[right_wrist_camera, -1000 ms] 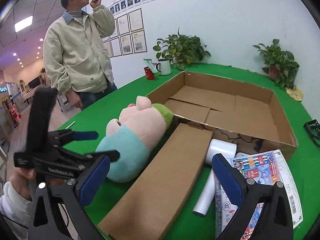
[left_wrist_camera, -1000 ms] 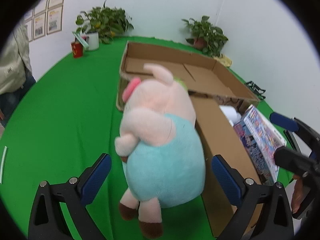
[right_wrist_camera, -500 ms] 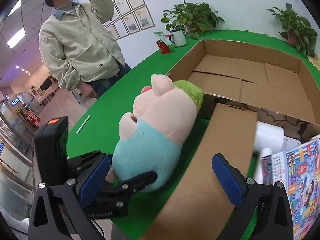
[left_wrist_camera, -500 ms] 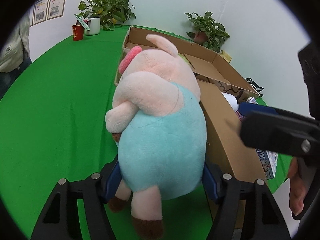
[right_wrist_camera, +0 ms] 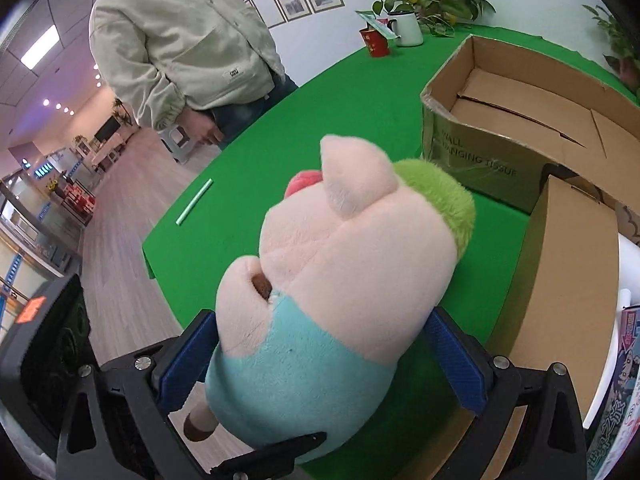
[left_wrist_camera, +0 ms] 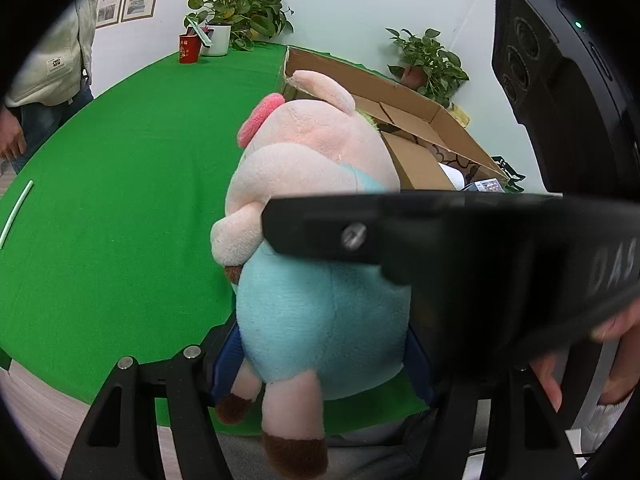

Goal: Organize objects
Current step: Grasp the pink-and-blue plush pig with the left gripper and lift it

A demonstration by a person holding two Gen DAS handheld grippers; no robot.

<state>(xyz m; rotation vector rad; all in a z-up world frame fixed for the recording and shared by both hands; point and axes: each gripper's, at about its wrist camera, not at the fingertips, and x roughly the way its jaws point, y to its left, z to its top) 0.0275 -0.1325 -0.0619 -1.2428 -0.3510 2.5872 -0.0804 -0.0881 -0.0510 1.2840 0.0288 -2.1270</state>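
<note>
A plush pig (left_wrist_camera: 316, 216) with a pink head, teal body and green tuft lies at the near edge of the green table (left_wrist_camera: 120, 184). My left gripper (left_wrist_camera: 324, 356) is shut on its teal body, blue pads pressed in on both sides. My right gripper (right_wrist_camera: 324, 356) is around the same pig (right_wrist_camera: 340, 280), its blue pads touching the body on both sides. The right gripper's black body crosses the left wrist view and hides part of the pig. An open cardboard box (right_wrist_camera: 532, 120) stands just beyond the pig.
A flat cardboard piece (right_wrist_camera: 568, 288), a white roll (right_wrist_camera: 624, 256) and a colourful printed box (right_wrist_camera: 624, 412) lie right of the pig. A man in a beige jacket (right_wrist_camera: 184, 40) stands at the table's far left. A red cup (right_wrist_camera: 374, 42), white mug and plants stand at the back. A pale straw (right_wrist_camera: 194, 202) lies near the left edge.
My left gripper moved in and shut on the pig's body. My right gripper swung left over to the pig and closed its pads around it. The pig is lifted and tilted nearer the table edge.
</note>
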